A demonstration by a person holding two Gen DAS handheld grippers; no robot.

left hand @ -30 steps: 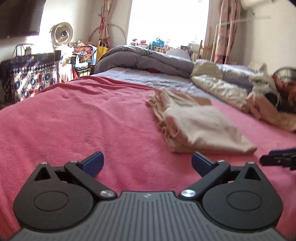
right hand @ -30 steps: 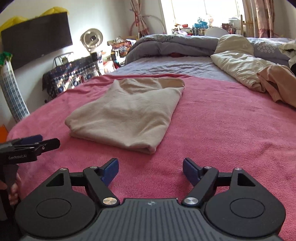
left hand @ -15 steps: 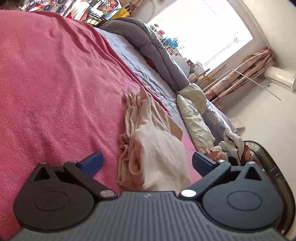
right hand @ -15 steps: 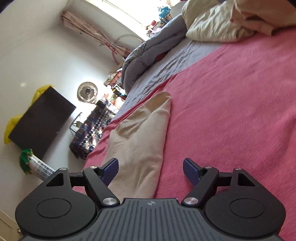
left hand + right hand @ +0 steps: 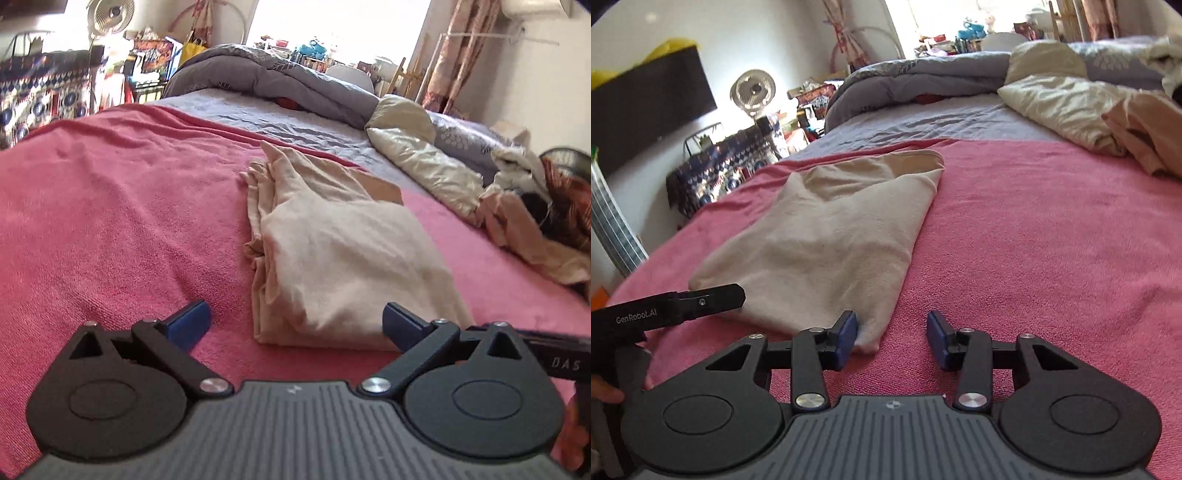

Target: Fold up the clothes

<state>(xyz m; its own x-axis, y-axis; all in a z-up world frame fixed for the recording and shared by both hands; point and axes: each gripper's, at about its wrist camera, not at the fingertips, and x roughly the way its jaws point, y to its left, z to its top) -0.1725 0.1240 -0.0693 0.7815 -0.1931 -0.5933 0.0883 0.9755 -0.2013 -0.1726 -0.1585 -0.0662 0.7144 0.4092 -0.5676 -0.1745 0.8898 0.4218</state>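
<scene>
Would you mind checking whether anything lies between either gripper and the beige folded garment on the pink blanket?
Nothing visible does: only bare pink blanket separates the left gripper and right gripper from the beige garment.

The folded beige garment (image 5: 343,254) is soft matt knit cloth, faintly fuzzy. Beneath it the pink terry blanket (image 5: 1052,236) looks napped and rough. The cream crumpled bedding (image 5: 424,162) has a satin sheen. The left gripper (image 5: 293,323) and right gripper (image 5: 892,338) are matt black plastic with ribbed grey housings, shiny metal pivot screws and smooth blue pads (image 5: 846,332).
</scene>
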